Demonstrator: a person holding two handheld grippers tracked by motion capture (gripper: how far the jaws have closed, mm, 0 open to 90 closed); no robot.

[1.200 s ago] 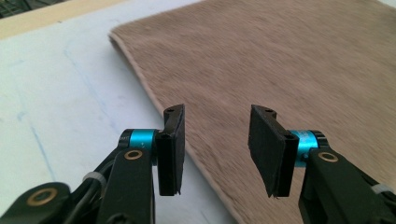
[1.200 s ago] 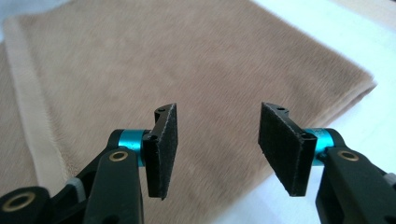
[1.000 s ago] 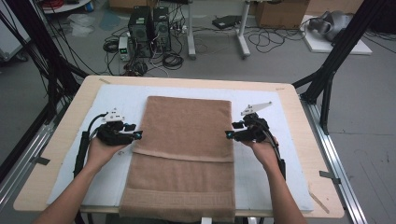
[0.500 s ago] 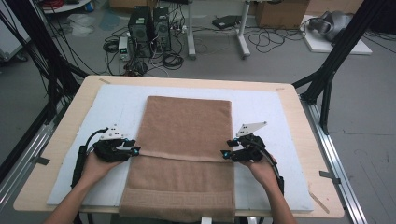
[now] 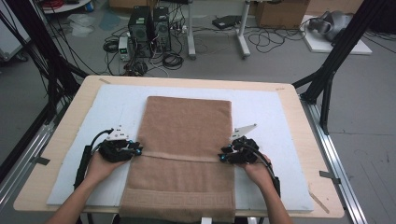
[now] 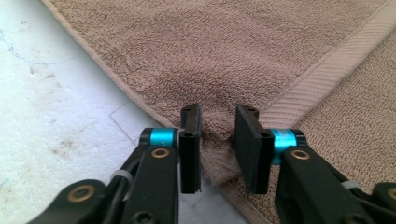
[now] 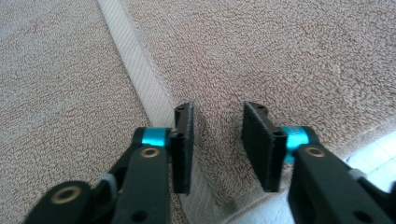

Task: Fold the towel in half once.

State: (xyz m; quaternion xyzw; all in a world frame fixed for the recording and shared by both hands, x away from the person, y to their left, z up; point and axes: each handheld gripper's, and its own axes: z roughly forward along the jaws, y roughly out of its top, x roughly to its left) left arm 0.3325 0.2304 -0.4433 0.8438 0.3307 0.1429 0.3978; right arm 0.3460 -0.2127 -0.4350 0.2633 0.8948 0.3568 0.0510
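Note:
A brown towel (image 5: 187, 135) lies flat on the white foam board, with a pale woven band (image 5: 182, 156) across it near the front. My left gripper (image 5: 139, 150) sits at the towel's left edge, at the band. In the left gripper view its jaws (image 6: 217, 135) have just been closing and pinch a raised fold of towel (image 6: 233, 56) at the edge. My right gripper (image 5: 223, 157) sits at the right edge, at the same band. In the right gripper view its jaws (image 7: 217, 140) have also been closing. They straddle the towel (image 7: 303, 56) edge, which looks flat between the pads.
The white foam board (image 5: 266, 112) covers most of the wooden table (image 5: 292, 100). Black frame legs stand at both sides. Computers, cables and boxes lie on the floor beyond the far edge. The towel's front hem hangs near the table's front edge.
Both hands have slid along the towel's side edges toward the front of the table and sunk onto the woven band. Both pairs of jaws stand narrower than before.

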